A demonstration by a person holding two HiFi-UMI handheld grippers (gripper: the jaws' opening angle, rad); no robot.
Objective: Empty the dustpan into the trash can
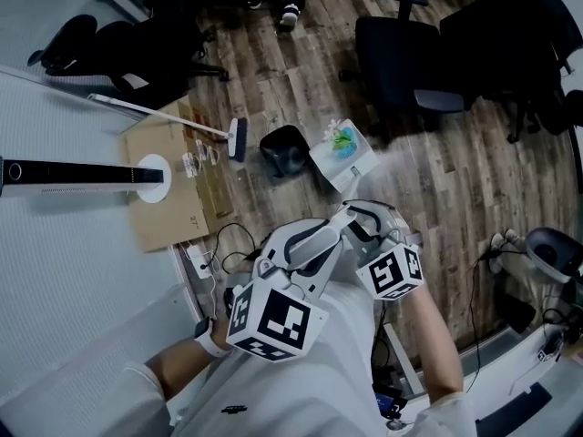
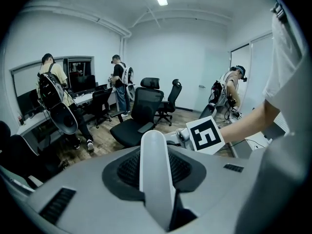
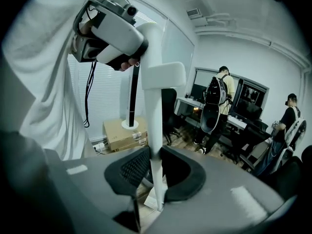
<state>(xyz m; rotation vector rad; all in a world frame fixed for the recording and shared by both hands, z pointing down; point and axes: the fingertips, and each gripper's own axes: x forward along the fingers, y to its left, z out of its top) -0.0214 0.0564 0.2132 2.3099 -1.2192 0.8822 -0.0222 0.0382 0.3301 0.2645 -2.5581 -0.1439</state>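
Left gripper (image 2: 155, 177): jaws partly apart and clamped on one white handle (image 2: 155, 155), which fills the gap between the pads. Right gripper (image 3: 154, 179): jaws likewise closed on the same handle, lower down; the handle rises past a short crosspiece to the left gripper above. Both grippers are close together in front of the person's body.

The handle belongs to one white dustpan (image 1: 344, 156). Its pan is just right of one black trash can (image 1: 284, 150), beside the opening and not over it. Green and blue scraps lie in the pan; their number cannot be made out.

One broom (image 1: 235, 139) lies with its head near the trash can and its stick across one cardboard box (image 1: 173, 209). One round white stand base (image 1: 153, 178) rests on the box. The left gripper view shows three people (image 2: 50, 94) at the back of the room.
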